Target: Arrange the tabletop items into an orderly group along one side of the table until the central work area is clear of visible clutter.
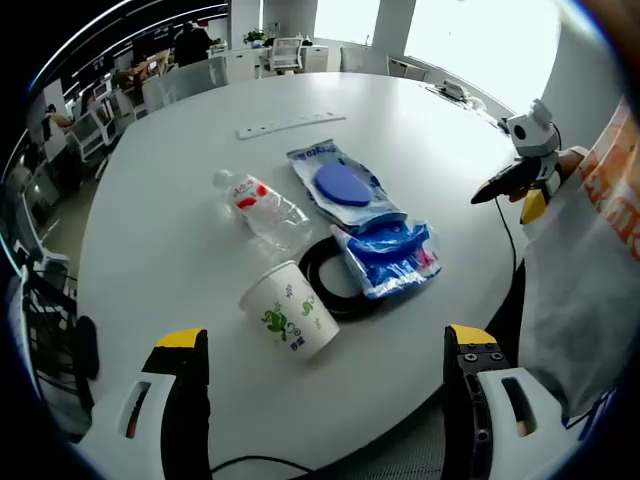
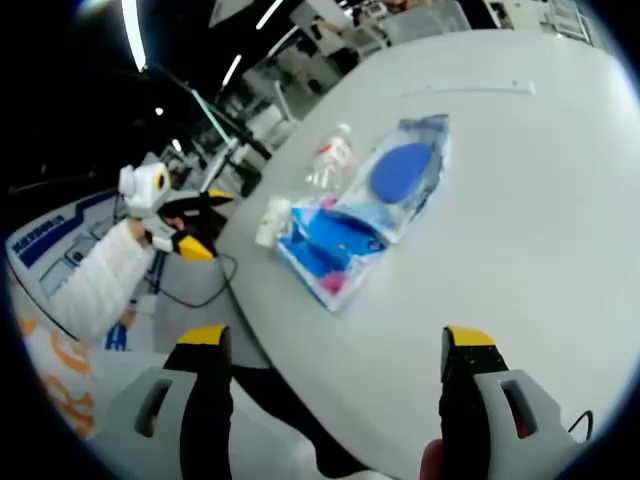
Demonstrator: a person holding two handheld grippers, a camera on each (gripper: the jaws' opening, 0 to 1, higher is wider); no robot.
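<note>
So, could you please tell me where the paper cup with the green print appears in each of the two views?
Left gripper view: the paper cup lies on its side low and left of centre, touching the black ring.
Right gripper view: the cup is small, left of centre at the table's edge.
Shared landmark: the clear packet holding a blue disc, beside the plastic bottle.

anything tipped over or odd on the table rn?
Yes. The paper cup and the plastic bottle both lie on their sides mid-table. The cup rests against a black ring, which a blue bag partly covers. No spill visible.
</note>
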